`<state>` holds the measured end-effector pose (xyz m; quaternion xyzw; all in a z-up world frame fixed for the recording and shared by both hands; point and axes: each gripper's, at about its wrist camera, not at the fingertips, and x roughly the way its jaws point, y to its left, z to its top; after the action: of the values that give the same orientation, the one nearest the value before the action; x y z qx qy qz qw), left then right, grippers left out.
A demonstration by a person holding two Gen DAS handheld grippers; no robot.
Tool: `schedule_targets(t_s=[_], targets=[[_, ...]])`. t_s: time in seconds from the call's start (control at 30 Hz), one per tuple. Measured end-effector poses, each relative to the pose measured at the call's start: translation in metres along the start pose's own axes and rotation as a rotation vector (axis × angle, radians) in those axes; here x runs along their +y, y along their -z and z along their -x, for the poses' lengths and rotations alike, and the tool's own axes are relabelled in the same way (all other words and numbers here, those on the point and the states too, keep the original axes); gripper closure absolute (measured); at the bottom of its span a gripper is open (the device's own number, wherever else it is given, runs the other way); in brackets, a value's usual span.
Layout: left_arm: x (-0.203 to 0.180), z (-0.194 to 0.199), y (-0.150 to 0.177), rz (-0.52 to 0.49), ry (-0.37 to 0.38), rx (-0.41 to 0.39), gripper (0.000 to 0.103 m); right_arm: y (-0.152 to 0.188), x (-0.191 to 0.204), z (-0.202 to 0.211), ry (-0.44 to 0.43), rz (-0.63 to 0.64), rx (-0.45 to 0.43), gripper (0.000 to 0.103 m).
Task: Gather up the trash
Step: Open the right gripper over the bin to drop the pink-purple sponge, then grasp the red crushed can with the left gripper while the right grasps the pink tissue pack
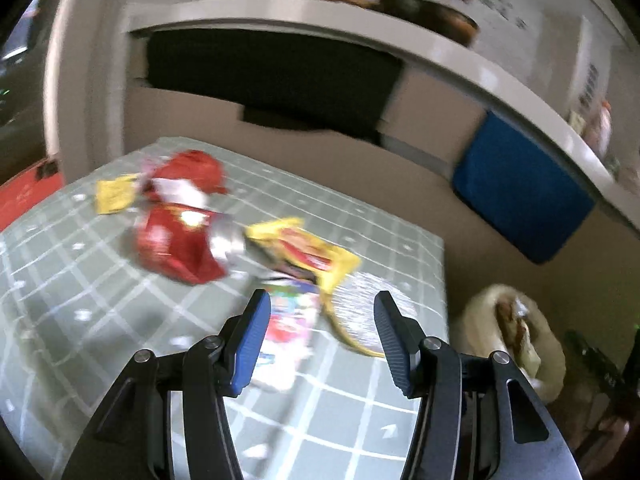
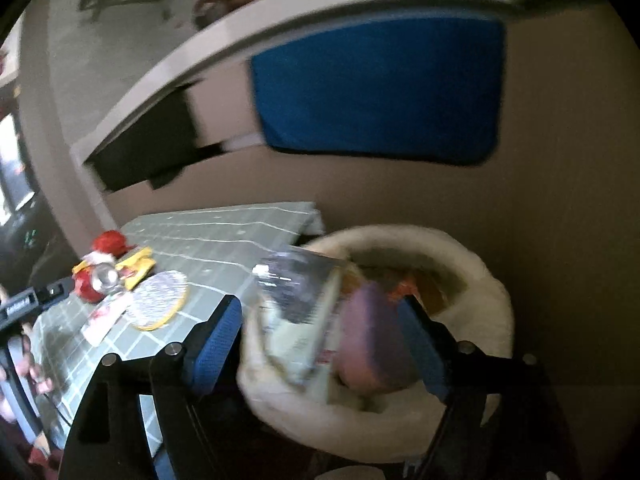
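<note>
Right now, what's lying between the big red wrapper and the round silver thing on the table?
A yellow snack wrapper lies between the red wrapper and the silver foil disc. The left wrist view shows it best, though blurred.

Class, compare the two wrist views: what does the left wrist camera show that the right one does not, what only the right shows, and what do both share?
Only the left wrist view: the open left gripper over the white printed wrapper.
Only the right wrist view: the open right gripper over wrappers inside the bag.
Both: the grid-patterned table, red wrapper, yellow wrapper, white bag, blue panel.

Both views motion-blurred; wrapper [image 1: 280,340] print unreadable; bag [image 2: 400,412] contents indistinct
</note>
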<state>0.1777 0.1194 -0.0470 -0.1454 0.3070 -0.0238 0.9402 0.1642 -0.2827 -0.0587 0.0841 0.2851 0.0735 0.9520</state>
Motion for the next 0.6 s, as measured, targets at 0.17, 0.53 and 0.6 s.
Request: schedule_targets(t_s=[0.17, 0.53, 0.6], targets=[[0.045, 0.021, -0.005, 0.033, -0.102, -0.060, 0.048, -0.005, 0.062, -0.012, -0.078, 0.130, 0.002, 0.025], [0.120, -0.006, -0.006, 0.153, -0.117, -0.006, 0.048, 0.010, 0.140, -0.059, -0.172, 0.227, 0.096, 0.025], [0.125, -0.019, -0.010, 0.167, -0.114, 0.006, 0.048, 0.012, 0.143, -0.068, -0.203, 0.222, 0.122, 0.025]])
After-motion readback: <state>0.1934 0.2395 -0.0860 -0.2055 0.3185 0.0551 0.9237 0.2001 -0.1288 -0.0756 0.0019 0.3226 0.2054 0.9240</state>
